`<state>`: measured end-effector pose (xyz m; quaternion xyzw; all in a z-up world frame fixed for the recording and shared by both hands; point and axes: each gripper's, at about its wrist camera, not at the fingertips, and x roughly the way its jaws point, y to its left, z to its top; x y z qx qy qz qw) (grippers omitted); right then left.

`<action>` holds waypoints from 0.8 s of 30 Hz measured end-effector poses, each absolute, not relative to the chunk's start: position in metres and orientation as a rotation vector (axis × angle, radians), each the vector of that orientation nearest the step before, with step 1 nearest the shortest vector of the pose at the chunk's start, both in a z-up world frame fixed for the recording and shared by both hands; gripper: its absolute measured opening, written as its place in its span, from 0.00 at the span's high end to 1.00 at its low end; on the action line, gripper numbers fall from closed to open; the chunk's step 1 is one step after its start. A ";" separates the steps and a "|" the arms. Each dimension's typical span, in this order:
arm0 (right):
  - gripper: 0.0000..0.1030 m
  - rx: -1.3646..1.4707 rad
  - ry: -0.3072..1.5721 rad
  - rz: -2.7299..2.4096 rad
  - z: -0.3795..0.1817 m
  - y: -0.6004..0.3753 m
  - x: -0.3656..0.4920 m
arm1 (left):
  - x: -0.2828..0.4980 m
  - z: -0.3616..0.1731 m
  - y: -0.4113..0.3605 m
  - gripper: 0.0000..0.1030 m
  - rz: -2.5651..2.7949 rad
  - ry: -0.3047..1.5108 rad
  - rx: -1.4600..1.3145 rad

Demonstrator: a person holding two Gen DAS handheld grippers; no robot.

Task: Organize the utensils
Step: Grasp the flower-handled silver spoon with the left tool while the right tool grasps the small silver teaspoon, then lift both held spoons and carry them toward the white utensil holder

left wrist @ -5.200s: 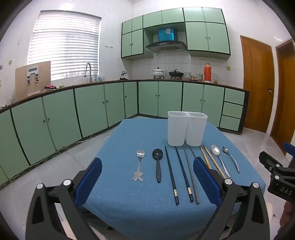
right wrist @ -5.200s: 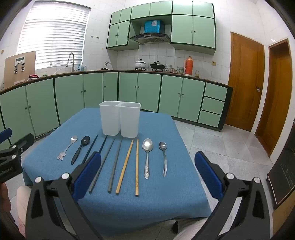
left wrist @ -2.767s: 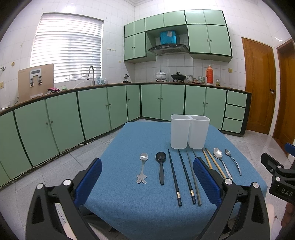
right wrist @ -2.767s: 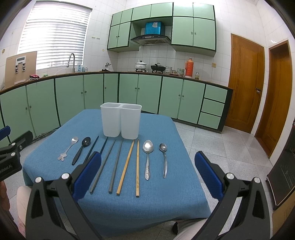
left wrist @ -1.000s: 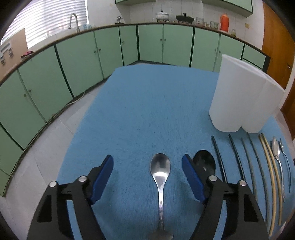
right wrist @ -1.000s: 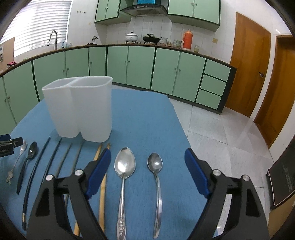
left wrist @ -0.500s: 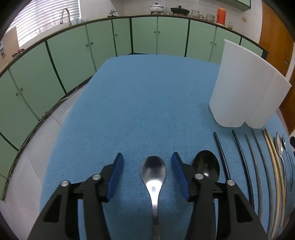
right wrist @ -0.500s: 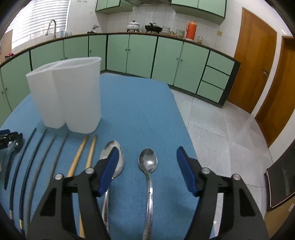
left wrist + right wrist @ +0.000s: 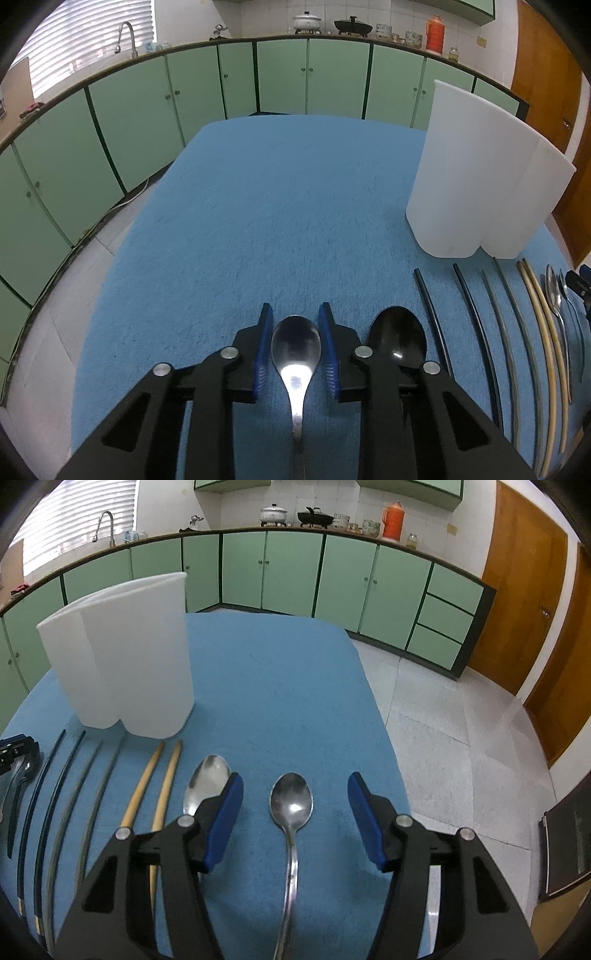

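spoon handle [image 9: 297, 424] under black jaws

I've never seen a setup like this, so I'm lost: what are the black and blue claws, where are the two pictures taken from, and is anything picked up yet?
Each claw is a hand-held gripper carried by a person, with a camera looking along its fingers. One picture is from the left gripper, the other from the right gripper. On the blue tablecloth lie spoons and chopsticks before a white two-part holder. The left jaws have just been closing around a small silver spoon; the right stand wide around another spoon. Both spoons lie on the cloth.
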<state>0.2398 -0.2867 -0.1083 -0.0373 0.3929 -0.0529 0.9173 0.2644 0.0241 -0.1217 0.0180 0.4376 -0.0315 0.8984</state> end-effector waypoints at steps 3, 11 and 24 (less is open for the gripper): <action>0.46 -0.071 0.826 -0.099 -0.111 -0.288 0.243 | 0.263 -0.122 0.024 0.75 -0.067 0.906 0.041; 0.55 -0.025 0.864 -0.085 -0.116 -0.299 0.249 | 0.266 -0.122 0.023 0.75 -0.065 0.905 0.053; 0.73 0.019 0.920 -0.029 -0.120 -0.297 0.260 | 0.267 -0.122 0.021 0.75 -0.058 0.907 0.061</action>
